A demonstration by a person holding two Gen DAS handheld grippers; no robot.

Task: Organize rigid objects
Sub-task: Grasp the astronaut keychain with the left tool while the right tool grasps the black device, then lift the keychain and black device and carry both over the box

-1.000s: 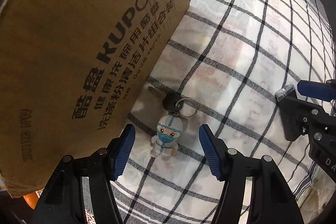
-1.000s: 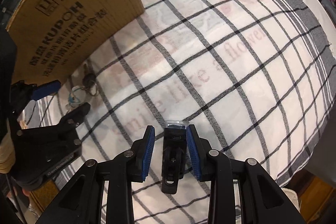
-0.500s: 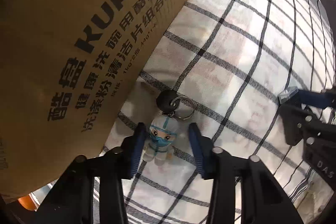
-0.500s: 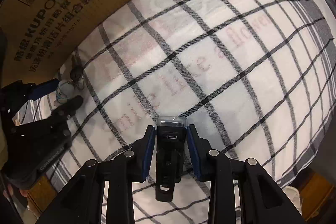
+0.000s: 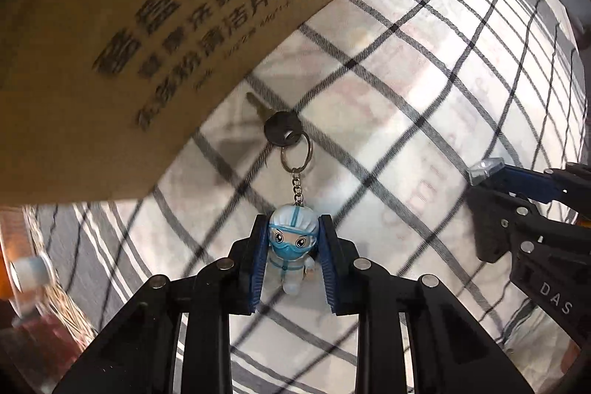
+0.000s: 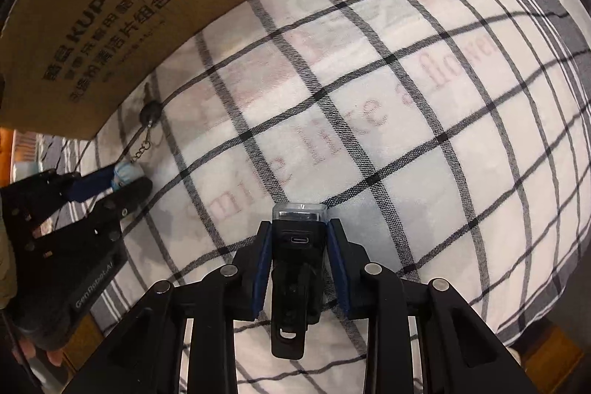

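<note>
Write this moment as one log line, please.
left gripper: shut on keychain figure | right gripper: shut on black clip light | cardboard box: beside key

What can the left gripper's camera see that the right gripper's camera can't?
Only the left view shows the little white-and-blue masked figure's face, pinched in the left gripper. Only the right view shows the black gadget's charging port, clamped in the right gripper, and faded red lettering. Both show the brown cardboard box, black-headed key and checked cloth.
</note>
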